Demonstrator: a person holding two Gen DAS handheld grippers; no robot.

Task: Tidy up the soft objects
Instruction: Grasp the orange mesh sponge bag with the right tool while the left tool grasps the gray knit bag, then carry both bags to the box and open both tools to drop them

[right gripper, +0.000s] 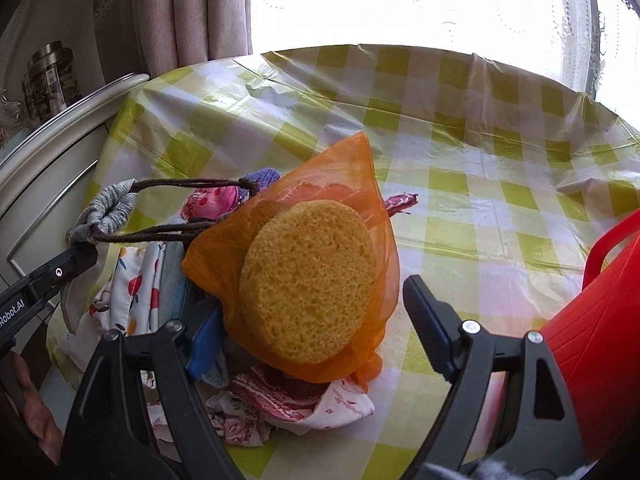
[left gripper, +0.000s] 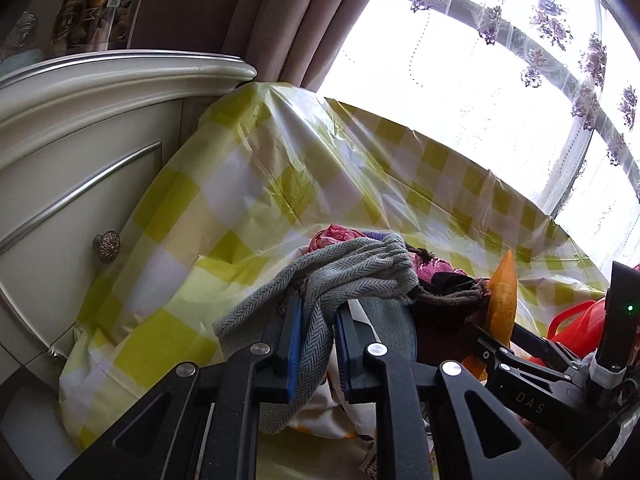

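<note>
My left gripper (left gripper: 316, 344) is shut on a grey herringbone drawstring bag (left gripper: 344, 276), which it holds up over a pile of soft cloths. The bag also shows in the right wrist view (right gripper: 108, 208), its brown cords (right gripper: 180, 184) pulled taut toward the pile. My right gripper (right gripper: 316, 320) is open around an orange mesh pouch (right gripper: 352, 168) that holds a round yellow sponge (right gripper: 308, 284). The sponge shows edge-on in the left wrist view (left gripper: 502, 300). Floral and pink cloths (right gripper: 280, 404) lie under the pouch.
A table with a yellow-and-white checked plastic cover (right gripper: 480, 184) fills both views. A red plastic container (right gripper: 600, 320) stands at the right. A cream cabinet (left gripper: 80, 160) with a metal knob (left gripper: 107, 246) is at the left. Curtains and a bright window are behind.
</note>
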